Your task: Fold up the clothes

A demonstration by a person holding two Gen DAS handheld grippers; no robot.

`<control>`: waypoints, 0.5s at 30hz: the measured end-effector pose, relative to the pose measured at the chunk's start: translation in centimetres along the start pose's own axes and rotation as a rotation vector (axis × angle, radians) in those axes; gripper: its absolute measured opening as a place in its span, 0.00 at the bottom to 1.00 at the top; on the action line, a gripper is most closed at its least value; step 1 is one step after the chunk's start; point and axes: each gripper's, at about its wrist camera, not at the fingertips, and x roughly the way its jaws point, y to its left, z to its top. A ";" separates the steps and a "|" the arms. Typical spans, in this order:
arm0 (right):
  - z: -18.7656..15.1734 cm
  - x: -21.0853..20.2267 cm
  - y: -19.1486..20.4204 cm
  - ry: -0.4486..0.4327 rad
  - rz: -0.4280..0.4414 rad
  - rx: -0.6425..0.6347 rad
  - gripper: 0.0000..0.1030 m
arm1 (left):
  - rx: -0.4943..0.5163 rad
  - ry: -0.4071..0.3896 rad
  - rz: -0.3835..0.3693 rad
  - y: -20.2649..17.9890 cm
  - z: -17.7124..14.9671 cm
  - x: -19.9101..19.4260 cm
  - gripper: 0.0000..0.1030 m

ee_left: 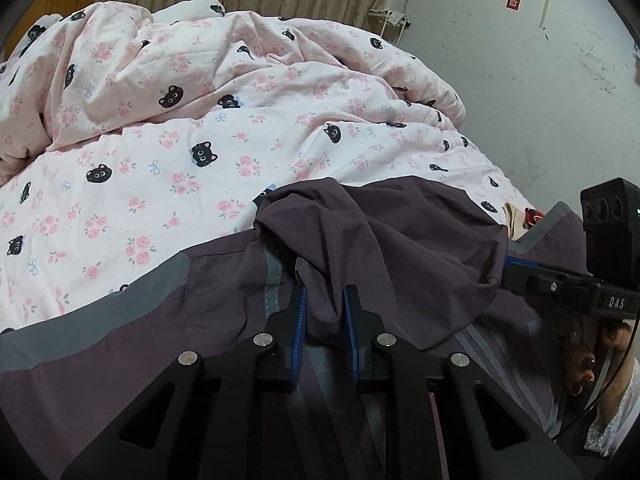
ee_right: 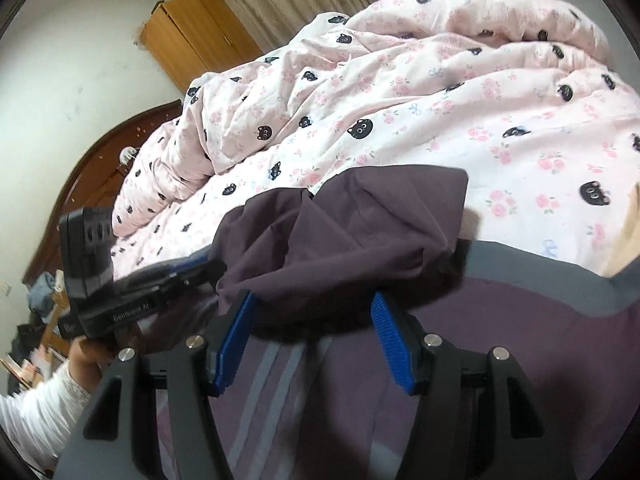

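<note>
A dark purple jacket with grey panels lies spread on the bed, its hood bunched up in the middle. My left gripper is shut on a fold of the hood's fabric, which is pinched between the blue pads. In the right wrist view the same hood is heaped over the jacket. My right gripper stands open, its pads wide apart at the hood's lower edge and not pressing it. Each gripper shows in the other's view: the right gripper at the right, the left gripper at the left.
A rumpled pink duvet with black cat faces covers the bed behind the jacket. A wooden wardrobe and a dark headboard stand beyond. A small red and beige item lies at the bed's right edge. A hand holds the right gripper.
</note>
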 end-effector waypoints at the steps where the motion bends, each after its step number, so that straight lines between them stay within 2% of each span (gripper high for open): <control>1: 0.1 0.2 -0.1 0.005 0.006 0.008 0.55 | -0.001 -0.001 0.002 0.0 -0.1 0.0 0.13; 2: 0.1 0.3 -0.1 0.011 0.013 0.010 0.51 | -0.001 -0.002 0.005 0.0 -0.1 0.0 0.13; 4: 0.0 0.5 0.0 0.026 0.022 0.004 0.18 | -0.004 -0.004 0.009 0.1 -0.2 0.0 0.12; 6: -0.1 0.7 -0.1 0.038 0.014 0.005 0.02 | -0.007 -0.007 0.012 0.1 -0.3 0.0 0.11; 9: -0.2 0.5 -0.4 0.035 0.007 0.018 0.02 | -0.012 -0.015 0.018 0.2 -0.4 -0.2 0.10; 13: 0.0 -0.3 -1.2 0.011 -0.005 0.054 0.07 | -0.027 -0.035 0.023 0.5 -0.5 -0.6 0.09; 15: 0.1 -0.6 -1.7 -0.001 -0.009 0.076 0.16 | -0.034 -0.048 0.024 0.6 -0.5 -0.9 0.08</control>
